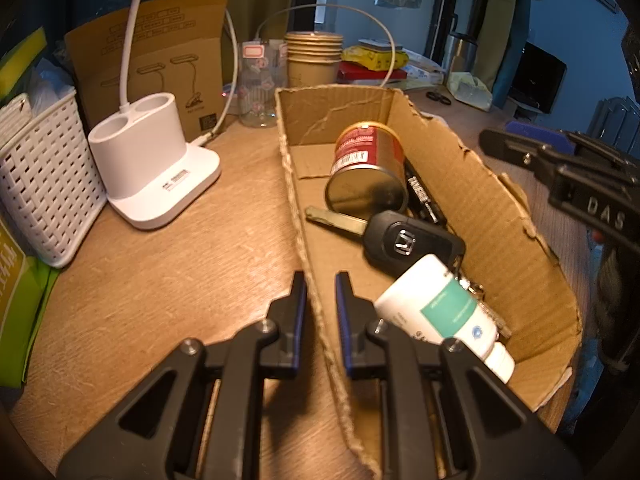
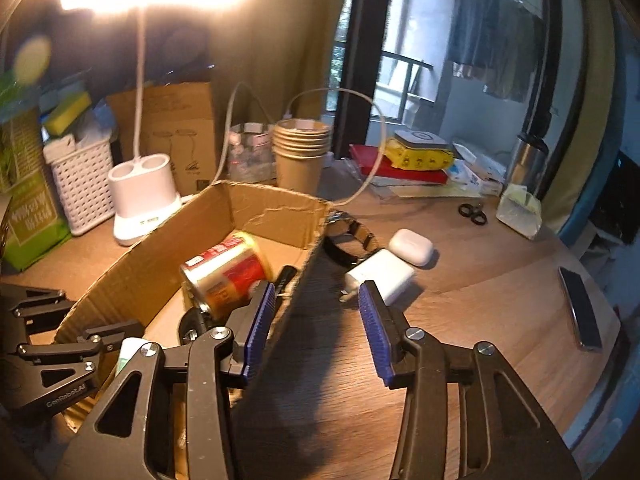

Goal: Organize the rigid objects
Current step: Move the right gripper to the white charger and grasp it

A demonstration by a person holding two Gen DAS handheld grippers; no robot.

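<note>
My left hand-held gripper (image 1: pixel 321 300) is clamped on the near wall of the cardboard box (image 1: pixel 500 216); the can (image 1: pixel 368 168), car key (image 1: pixel 408 240) and tube (image 1: pixel 444 312) lie inside, just right of it. My right hand-held gripper (image 2: pixel 316 312) stands apart, empty, straddling the box's other wall, the white charger (image 2: pixel 384 276) just ahead on the surface (image 2: pixel 480 312).

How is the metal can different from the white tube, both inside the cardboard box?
The metal can is short, wide and gold with a red label; the white tube is slimmer, with a teal band. The can lies toward the far end of the cardboard box, the tube at the near end, propped on the car key. Both lie tipped over, not upright.
</note>
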